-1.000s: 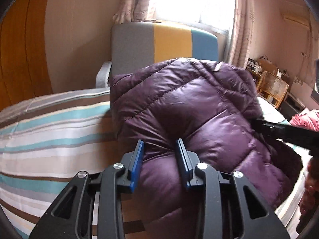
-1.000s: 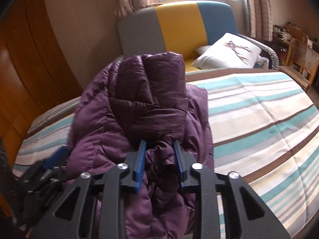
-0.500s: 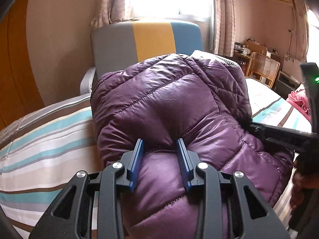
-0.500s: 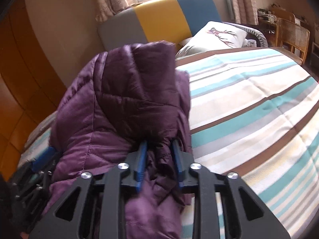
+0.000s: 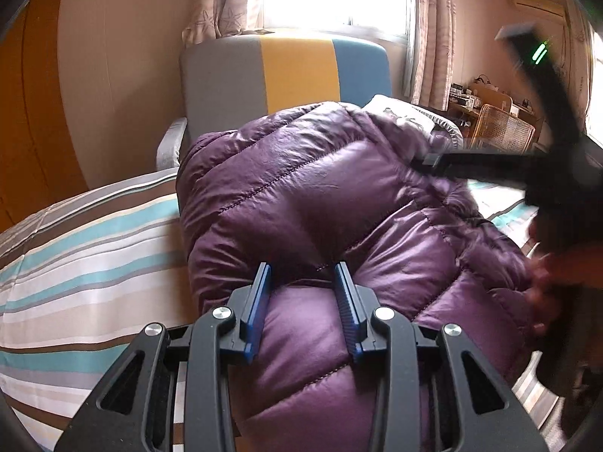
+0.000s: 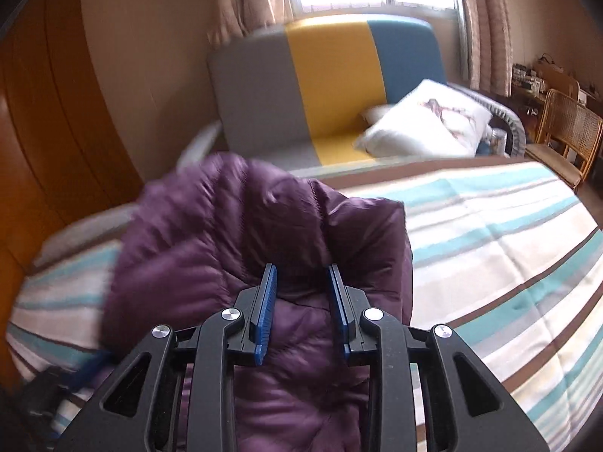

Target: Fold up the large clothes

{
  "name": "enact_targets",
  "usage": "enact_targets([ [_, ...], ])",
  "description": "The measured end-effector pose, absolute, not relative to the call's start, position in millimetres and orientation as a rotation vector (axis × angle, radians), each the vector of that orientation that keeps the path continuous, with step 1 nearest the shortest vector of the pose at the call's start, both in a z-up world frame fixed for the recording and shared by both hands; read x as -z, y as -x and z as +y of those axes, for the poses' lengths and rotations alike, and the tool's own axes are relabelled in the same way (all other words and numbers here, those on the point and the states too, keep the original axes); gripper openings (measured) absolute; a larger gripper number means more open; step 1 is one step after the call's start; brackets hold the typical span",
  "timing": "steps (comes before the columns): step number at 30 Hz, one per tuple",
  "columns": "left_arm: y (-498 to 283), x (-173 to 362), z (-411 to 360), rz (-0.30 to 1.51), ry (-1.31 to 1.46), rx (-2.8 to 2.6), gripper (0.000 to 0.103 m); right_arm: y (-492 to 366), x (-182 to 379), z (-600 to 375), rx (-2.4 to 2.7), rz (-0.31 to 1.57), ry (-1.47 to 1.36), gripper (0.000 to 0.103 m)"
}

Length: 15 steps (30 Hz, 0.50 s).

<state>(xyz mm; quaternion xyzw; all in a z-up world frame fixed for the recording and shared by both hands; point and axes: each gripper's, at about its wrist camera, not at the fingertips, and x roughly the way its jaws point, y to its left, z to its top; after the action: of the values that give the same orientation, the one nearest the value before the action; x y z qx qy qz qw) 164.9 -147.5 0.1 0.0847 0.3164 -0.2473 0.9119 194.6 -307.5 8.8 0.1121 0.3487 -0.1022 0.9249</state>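
A puffy purple quilted jacket (image 5: 320,203) lies bunched on the striped bed cover (image 5: 86,248). My left gripper (image 5: 302,267) is shut on its near edge, and padded fabric bulges up between the blue pads. In the right wrist view the jacket (image 6: 233,248) is blurred and folded over. My right gripper (image 6: 301,267) is shut on a fold of it. From the left wrist view that right gripper (image 5: 437,160) reaches in from the right over the jacket's far side, held by a hand (image 5: 557,267). The left gripper (image 6: 56,388) shows dimly at the lower left of the right wrist view.
A sofa with a grey, yellow and blue back (image 6: 328,75) stands beyond the bed, with a white pillow (image 6: 426,120) on it. A wicker chair (image 6: 565,132) is at the right and wooden panelling (image 6: 37,132) at the left. The striped cover (image 6: 490,248) stretches right of the jacket.
The right gripper has swung up and across the jacket's far side. The raised fold of the jacket has come down lower over the rest. The left gripper has kept its place.
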Motion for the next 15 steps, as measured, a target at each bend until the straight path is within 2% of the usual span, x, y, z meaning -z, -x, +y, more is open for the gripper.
enact_targets([
  [5, -166.0, 4.0, -151.0, 0.646, -0.172, 0.527, 0.035, -184.5, 21.8, -301.9, 0.230, 0.697, -0.207, 0.026],
  [15, -173.0, 2.0, -145.2, 0.665, -0.138, 0.532, 0.036, -179.7, 30.5, -300.2, 0.242, 0.673, -0.215, 0.026],
])
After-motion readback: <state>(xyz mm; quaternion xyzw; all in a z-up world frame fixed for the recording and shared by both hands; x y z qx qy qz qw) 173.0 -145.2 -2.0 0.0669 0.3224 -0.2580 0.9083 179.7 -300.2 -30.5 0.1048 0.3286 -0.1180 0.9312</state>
